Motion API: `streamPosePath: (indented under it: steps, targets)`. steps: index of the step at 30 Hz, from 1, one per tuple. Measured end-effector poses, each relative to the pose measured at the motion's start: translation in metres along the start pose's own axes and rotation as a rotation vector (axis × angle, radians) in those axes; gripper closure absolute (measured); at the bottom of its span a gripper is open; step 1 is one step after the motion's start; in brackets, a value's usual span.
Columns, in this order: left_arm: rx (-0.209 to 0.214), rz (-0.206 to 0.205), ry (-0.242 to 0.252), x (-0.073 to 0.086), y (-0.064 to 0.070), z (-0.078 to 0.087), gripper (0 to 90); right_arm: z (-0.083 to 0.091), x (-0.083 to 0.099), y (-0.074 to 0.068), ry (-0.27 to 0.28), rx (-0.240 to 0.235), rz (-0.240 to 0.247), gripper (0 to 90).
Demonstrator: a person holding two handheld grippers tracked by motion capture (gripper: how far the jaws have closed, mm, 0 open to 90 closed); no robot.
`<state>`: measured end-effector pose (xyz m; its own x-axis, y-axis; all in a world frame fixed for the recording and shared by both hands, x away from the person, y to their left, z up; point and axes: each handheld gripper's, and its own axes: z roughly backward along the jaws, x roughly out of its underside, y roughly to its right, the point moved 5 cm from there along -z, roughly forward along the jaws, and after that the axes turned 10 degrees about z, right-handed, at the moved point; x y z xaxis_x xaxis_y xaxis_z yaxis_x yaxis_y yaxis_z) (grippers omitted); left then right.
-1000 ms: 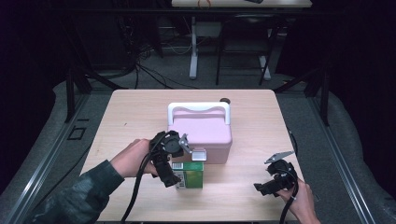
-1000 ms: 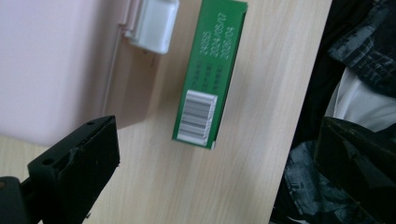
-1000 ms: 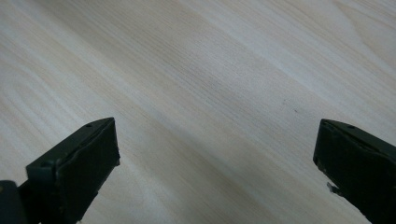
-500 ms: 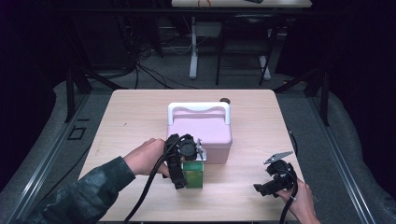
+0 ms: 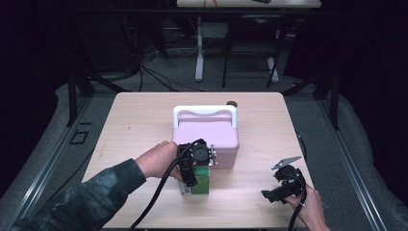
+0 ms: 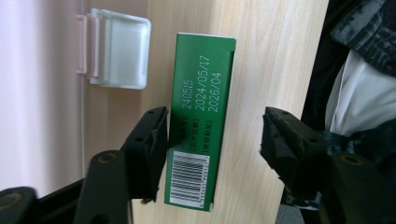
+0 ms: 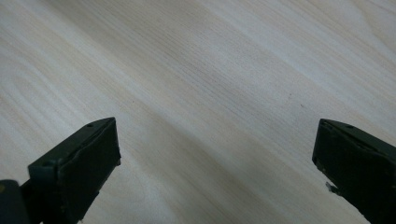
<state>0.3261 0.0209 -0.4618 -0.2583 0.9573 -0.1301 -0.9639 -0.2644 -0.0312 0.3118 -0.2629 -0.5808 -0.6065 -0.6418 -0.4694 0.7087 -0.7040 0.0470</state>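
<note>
Green carton (image 6: pixel 201 121) is being approached by the left gripper (image 6: pixel 212 140) on the desk (image 5: pixel 144 125), just in front of the pink case (image 5: pixel 207 132). In the left gripper view the jaws are being held open on either side of the carton: one jaw is lying against or almost against the carton's printed side, the other is standing apart from it with bare wood showing between. No squeeze is being applied yet, by the look of it; the carton is resting flat on the desk, barcode end nearest the camera.

The case's white latch (image 6: pixel 119 49) is being seen closed or folded against the case wall, just beside the carton's far end; whether it is fastened cannot be told. White handle (image 5: pixel 204 111) is standing upright over the shut lid. A small dark round thing (image 5: pixel 232 103) is lying behind the case, too small to identify.

Right gripper (image 5: pixel 281 185) is being held low over the near right part of the desk, well apart from carton and case; in its own view the jaws are being kept wide open over bare wood (image 7: pixel 210 93), nothing between them.

Judged progress: early. The grasp on the carton is being lined up but not completed; closing, lifting and whatever placement is meant, possibly into the case, are all being left to do. The case lid is not yet opened
</note>
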Motion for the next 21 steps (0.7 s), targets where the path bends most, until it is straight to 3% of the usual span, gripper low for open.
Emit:
streamPosePath:
  steps: [12,21]
  targets:
    - [0.003,-0.004,-0.047,-0.007,-0.006,-0.011,57.8,0.0,0.001,0.001,0.005,-0.002,-0.006,0.5]
    - [0.002,-0.013,-0.067,-0.011,-0.009,-0.018,59.5,0.0,0.001,-0.001,-0.003,-0.008,-0.005,0.6]
